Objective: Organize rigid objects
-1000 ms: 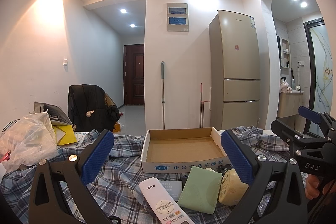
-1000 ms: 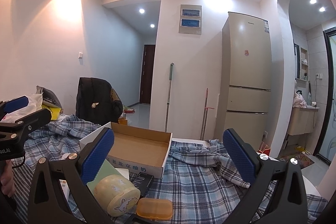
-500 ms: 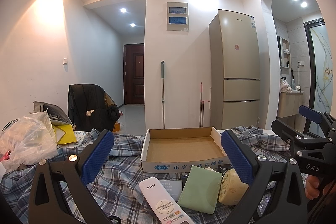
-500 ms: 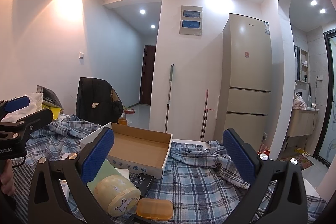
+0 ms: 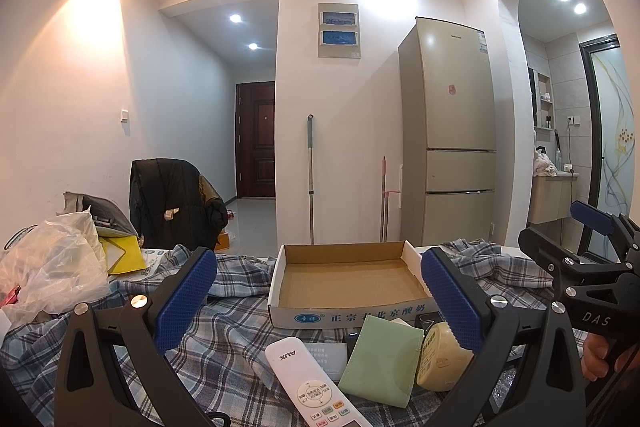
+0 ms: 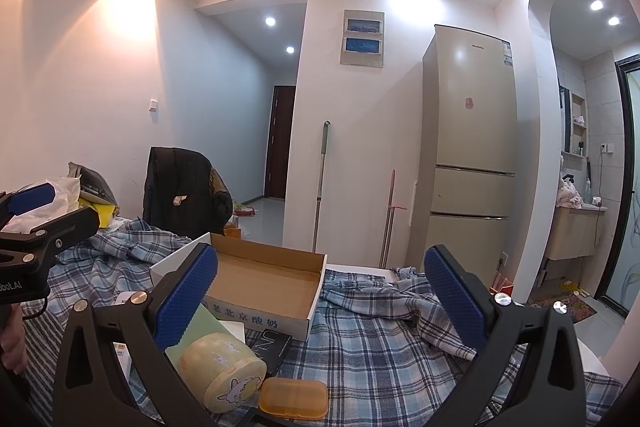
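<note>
Clutter is lying just near of the empty cardboard box (image 5: 352, 277): white remote (image 5: 316, 383), green pouch (image 5: 382, 361), yellow jar (image 6: 222, 371) (on its side). I am holding the left gripper (image 5: 316, 297) and right gripper (image 6: 320, 301) spread wide, empty, judging the first pick, probably the remote.

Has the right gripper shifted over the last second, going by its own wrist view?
Yes, slightly. In the right wrist view the fridge and cardboard box sit a little lower in frame than before, so the right gripper has tilted or risen slightly.
</note>
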Tool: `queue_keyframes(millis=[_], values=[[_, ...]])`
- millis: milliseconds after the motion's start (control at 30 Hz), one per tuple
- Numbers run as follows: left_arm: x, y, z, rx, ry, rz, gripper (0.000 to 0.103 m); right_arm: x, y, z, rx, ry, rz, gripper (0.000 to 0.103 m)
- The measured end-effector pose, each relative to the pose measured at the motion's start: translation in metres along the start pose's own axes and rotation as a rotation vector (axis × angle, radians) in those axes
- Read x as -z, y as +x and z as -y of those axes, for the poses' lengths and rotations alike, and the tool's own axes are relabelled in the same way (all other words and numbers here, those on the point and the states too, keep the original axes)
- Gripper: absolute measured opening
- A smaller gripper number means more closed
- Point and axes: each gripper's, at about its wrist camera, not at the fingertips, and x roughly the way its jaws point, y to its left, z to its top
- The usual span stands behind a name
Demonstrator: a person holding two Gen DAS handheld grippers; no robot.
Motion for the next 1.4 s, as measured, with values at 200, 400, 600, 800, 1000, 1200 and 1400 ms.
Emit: queue_keyframes(millis=[200,400,600,800,1000,1200,1400], values=[[0.000,0.000,0.000,0.000,-0.001,-0.002,0.103,0.000,0.001,0.000,0.000,-0.002,0.002,0.103],[-0.002,-0.004,0.000,-0.003,-0.011,-0.006,0.103,0.001,0.002,0.003,0.002,0.008,-0.004,0.103],[-0.002,-0.002,-0.003,-0.005,-0.014,-0.009,0.103,0.001,0.002,0.004,0.005,0.010,-0.004,0.103],[-0.002,0.000,-0.003,-0.006,-0.012,-0.011,0.103,0.002,0.003,0.004,-0.002,0.014,-0.013,0.103],[-0.004,-0.005,-0.008,0.003,-0.051,0.020,0.103,-0.001,0.003,0.014,0.029,0.057,-0.023,0.103],[-0.012,0.020,-0.026,0.071,-0.097,-0.212,0.103,-0.013,0.005,0.038,-0.117,0.199,-0.116,0.103],[0.021,0.068,-0.052,0.072,-0.282,-0.556,0.090,-0.006,0.020,0.036,-0.150,0.173,-0.226,0.102]])
